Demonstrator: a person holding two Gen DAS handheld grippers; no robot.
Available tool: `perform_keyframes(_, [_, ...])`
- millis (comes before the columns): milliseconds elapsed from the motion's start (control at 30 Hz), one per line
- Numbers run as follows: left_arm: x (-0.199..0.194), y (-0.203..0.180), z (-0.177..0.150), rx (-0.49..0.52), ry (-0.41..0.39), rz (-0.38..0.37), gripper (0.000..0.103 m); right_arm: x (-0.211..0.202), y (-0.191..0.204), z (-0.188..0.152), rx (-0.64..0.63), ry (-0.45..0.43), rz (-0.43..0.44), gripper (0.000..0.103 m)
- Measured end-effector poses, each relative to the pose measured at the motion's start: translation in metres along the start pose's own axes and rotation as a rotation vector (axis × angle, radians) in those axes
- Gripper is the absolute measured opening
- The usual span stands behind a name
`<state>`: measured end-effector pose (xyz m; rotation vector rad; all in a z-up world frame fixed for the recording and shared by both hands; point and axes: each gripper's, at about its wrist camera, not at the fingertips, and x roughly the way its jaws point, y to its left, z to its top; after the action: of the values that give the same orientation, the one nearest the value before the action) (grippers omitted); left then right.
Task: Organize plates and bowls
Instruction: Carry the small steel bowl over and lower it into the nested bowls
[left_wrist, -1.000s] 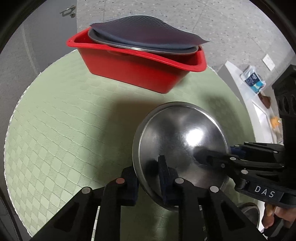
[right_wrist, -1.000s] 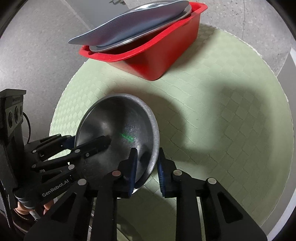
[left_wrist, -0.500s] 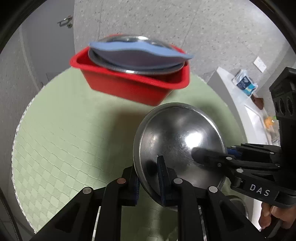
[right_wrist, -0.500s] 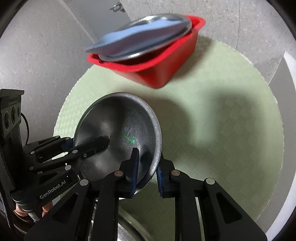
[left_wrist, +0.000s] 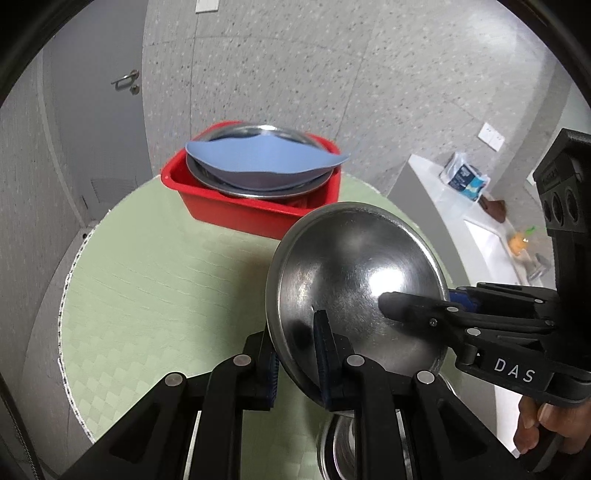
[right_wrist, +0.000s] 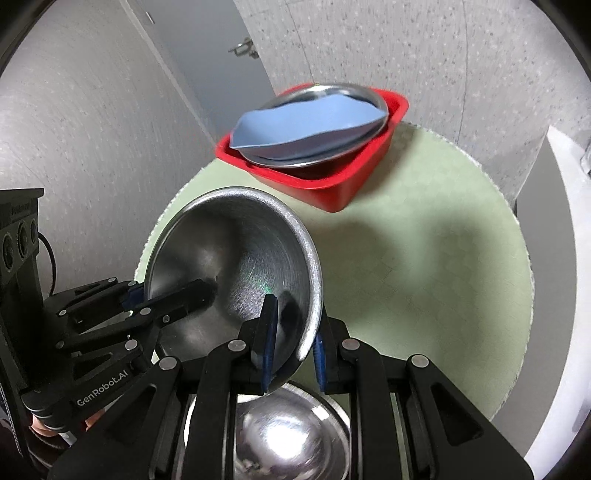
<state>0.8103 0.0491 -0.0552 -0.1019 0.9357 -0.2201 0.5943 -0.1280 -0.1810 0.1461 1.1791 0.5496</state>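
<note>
A steel bowl (left_wrist: 354, 280) (right_wrist: 236, 273) is held tilted in the air over the green round table (left_wrist: 155, 295) (right_wrist: 424, 280). My left gripper (left_wrist: 295, 354) is shut on its near rim, and my right gripper (right_wrist: 291, 339) is shut on the opposite rim. Each gripper shows in the other's view, the right one (left_wrist: 424, 306) and the left one (right_wrist: 173, 299). A second steel bowl (right_wrist: 291, 432) (left_wrist: 340, 443) lies below the held one. A red tub (left_wrist: 255, 206) (right_wrist: 332, 184) at the table's far side holds a steel plate (left_wrist: 258, 184) (right_wrist: 332, 147) with a blue mat (left_wrist: 266, 158) (right_wrist: 306, 125) on it.
A white counter (left_wrist: 476, 229) with a blue-white packet (left_wrist: 465, 177) and small items runs along the right. Grey walls and a door with a handle (left_wrist: 125, 79) (right_wrist: 243, 48) stand behind the table. A white ledge (right_wrist: 565, 258) sits right of the table.
Both grippers have lifted the bowl higher and tipped back, so the red tub now looks smaller and farther. The second bowl has come into view beneath.
</note>
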Motion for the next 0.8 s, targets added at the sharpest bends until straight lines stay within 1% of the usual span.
perform_keyframes(167, [-0.031, -0.002, -0.021, 0.03, -0.015, -0.018, 0.014, -0.018, 0.014, -0.014, 0.008, -0.031, -0.021, 0.017])
perform_keyframes(400, [-0.053, -0.004, -0.048, 0.072, 0.006, -0.047, 0.014, -0.033, 0.017, -0.042, 0.049, -0.042, -0.044, 0.017])
perform_keyframes(433, [-0.053, -0.005, -0.046, 0.076, 0.01, -0.051, 0.014, -0.034, 0.017, -0.046, 0.057, -0.042, -0.047, 0.017])
perform_keyframes(633, [-0.052, -0.014, -0.058, 0.114, 0.041, -0.075, 0.014, -0.04, 0.01, -0.072, 0.106, -0.034, -0.071, 0.017])
perform_keyframes(800, [-0.042, -0.019, -0.058, 0.133, 0.075, -0.085, 0.014, -0.04, 0.004, -0.088, 0.133, -0.02, -0.09, 0.017])
